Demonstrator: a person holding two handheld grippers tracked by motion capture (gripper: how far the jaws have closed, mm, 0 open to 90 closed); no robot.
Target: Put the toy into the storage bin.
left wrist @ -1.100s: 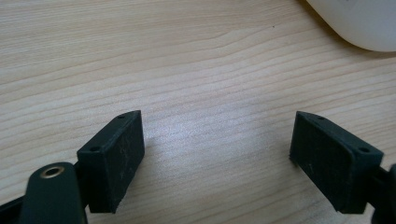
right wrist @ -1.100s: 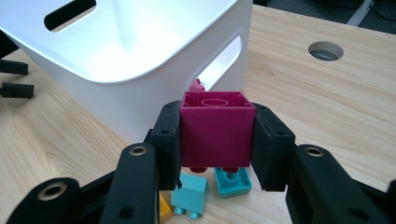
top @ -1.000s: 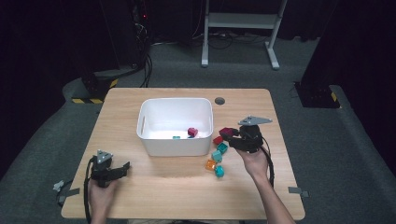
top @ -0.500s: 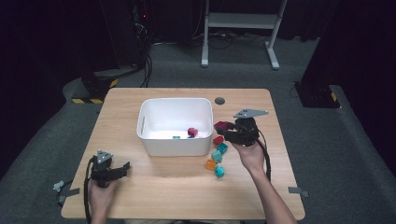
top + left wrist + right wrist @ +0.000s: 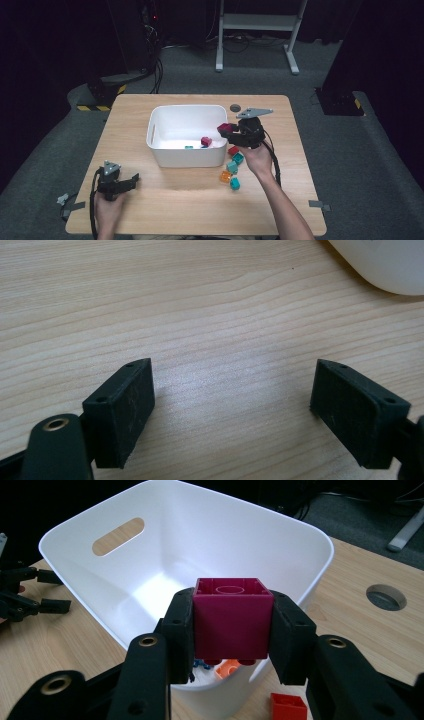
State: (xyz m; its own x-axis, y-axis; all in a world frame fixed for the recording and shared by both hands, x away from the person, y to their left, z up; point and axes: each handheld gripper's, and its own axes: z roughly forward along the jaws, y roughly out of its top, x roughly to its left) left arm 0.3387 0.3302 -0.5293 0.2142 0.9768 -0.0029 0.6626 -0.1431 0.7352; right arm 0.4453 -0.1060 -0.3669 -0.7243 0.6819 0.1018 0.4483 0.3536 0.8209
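Observation:
A white bin (image 5: 170, 114) stands mid-table with a magenta brick (image 5: 205, 141) and a small teal piece (image 5: 188, 147) inside. My right gripper (image 5: 231, 131) is at the bin's right rim, shut on another magenta brick (image 5: 224, 127). In the right gripper view that brick (image 5: 233, 617) is clamped between both jaws just above the near wall of the bin (image 5: 190, 535). My left gripper (image 5: 131, 180) rests at the near left of the table. Its jaws are open in the left gripper view (image 5: 232, 405), with bare wood between them.
Loose bricks lie right of the bin: a red one (image 5: 233, 150), two teal ones (image 5: 237, 158) (image 5: 231, 166), an orange one (image 5: 225, 176) and another teal one (image 5: 234, 183). A round hole (image 5: 235, 107) sits in the tabletop behind the right gripper. The bin's corner (image 5: 385, 265) lies ahead of the left gripper.
My right gripper has carried the magenta brick up and left, from over the loose bricks to the bin's right rim. The left gripper has stayed put.

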